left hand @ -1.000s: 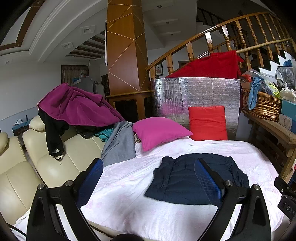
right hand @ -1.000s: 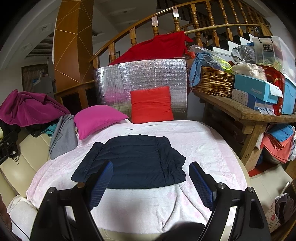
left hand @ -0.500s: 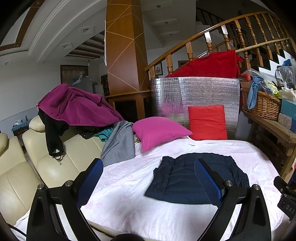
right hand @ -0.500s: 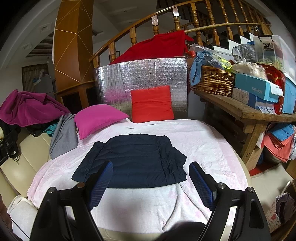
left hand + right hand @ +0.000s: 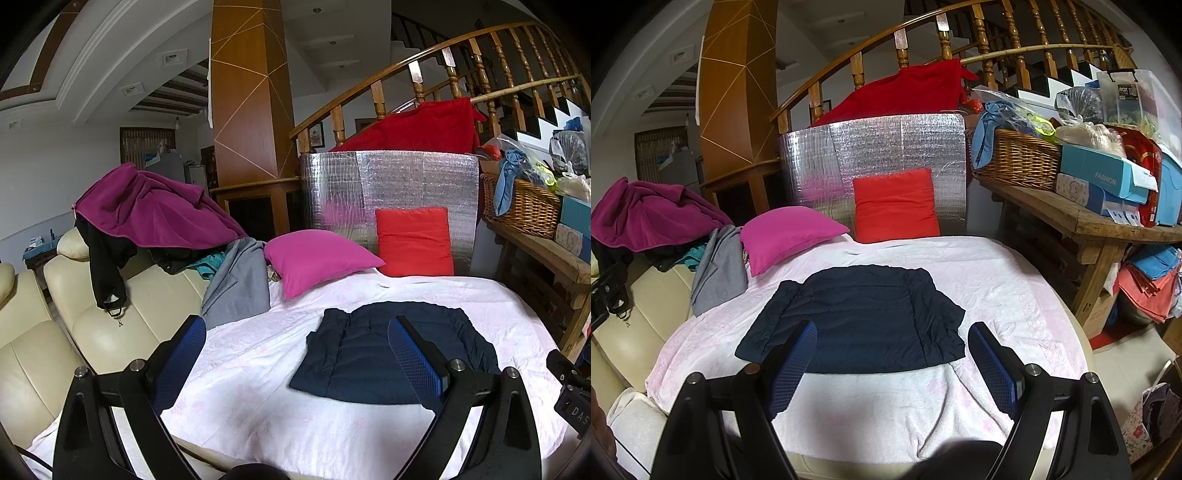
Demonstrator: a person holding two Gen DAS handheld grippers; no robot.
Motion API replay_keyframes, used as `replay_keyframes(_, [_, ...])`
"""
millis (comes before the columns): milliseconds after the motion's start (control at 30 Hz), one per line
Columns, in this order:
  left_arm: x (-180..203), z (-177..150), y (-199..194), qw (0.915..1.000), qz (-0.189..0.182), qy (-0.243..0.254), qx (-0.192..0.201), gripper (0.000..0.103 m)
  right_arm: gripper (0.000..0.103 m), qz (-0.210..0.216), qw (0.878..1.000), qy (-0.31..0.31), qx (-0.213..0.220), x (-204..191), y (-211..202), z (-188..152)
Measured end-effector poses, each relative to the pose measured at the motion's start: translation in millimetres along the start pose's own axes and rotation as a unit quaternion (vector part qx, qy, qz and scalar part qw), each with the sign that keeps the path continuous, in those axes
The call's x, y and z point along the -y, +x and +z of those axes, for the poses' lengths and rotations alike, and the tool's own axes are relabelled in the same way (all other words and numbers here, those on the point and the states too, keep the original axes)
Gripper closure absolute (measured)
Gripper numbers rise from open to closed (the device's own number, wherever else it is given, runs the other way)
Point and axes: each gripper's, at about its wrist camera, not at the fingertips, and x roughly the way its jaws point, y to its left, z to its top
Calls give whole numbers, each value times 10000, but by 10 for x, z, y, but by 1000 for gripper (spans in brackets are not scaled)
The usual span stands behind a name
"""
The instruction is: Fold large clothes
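Far ahead of the grippers, a red cushion (image 5: 896,205) stands upright against a silver foil panel (image 5: 871,155), and a magenta pillow (image 5: 786,234) lies just beside it, to the left. Further to the left, a purple fleece garment (image 5: 155,210) is draped over the back of a cream leather sofa (image 5: 96,325), with a grey garment (image 5: 238,284) hanging down from the pile onto the pink blanket (image 5: 886,413). To the right, a wooden bench (image 5: 1082,221) carries a wicker basket (image 5: 1015,158) and blue boxes (image 5: 1108,177), and behind them a wooden stair railing (image 5: 960,48) has a red cloth (image 5: 905,92) lying against it.
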Motion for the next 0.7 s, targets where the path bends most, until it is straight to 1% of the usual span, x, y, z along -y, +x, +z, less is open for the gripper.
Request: replay_keyframes(700, [-41, -16, 13, 10000, -2, -24, -16, 4, 16, 1, 10000, 3, 10, -4, -10, 4])
